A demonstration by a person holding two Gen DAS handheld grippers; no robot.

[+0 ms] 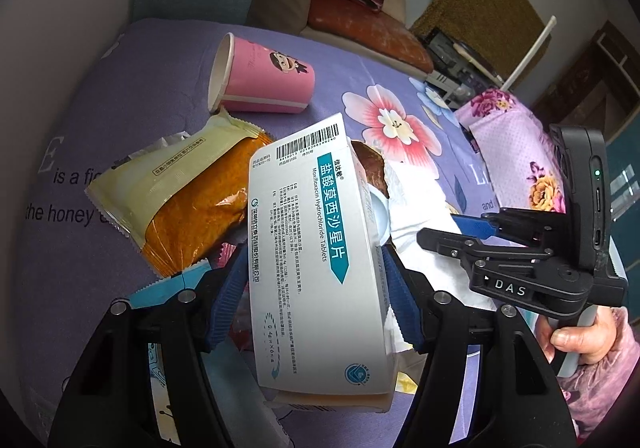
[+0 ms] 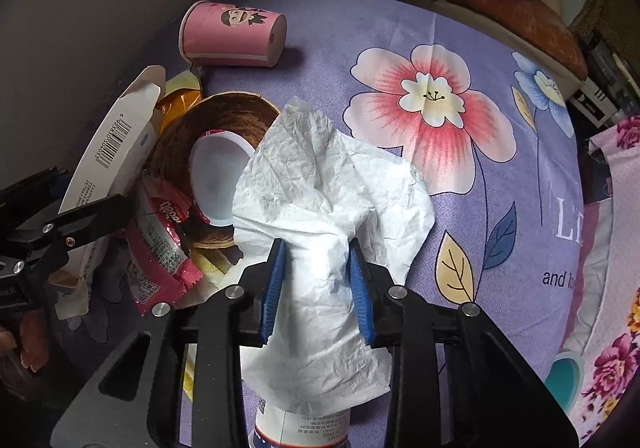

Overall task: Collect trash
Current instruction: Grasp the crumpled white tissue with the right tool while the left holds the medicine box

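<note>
My left gripper [image 1: 314, 288] is shut on a white medicine box [image 1: 316, 260] with teal lettering and holds it above the trash pile. My right gripper [image 2: 318, 288] is shut on a crumpled white tissue [image 2: 328, 199], held over the purple flowered bedsheet [image 2: 400, 27]. The medicine box also shows at the left of the right wrist view [image 2: 112, 151]. A pink paper cup [image 1: 260, 75] lies on its side further back; it also shows in the right wrist view [image 2: 232, 33]. An orange and cream snack wrapper [image 1: 180, 199] lies left of the box.
A brown woven basket [image 2: 240, 115] holds a white cup [image 2: 216, 183], with a pink snack wrapper [image 2: 160, 244] beside it. A white bottle [image 2: 300, 428] lies under my right gripper. A pink flowered pillow [image 1: 516, 151] lies at the right. Cushions [image 1: 360, 23] sit beyond the bed.
</note>
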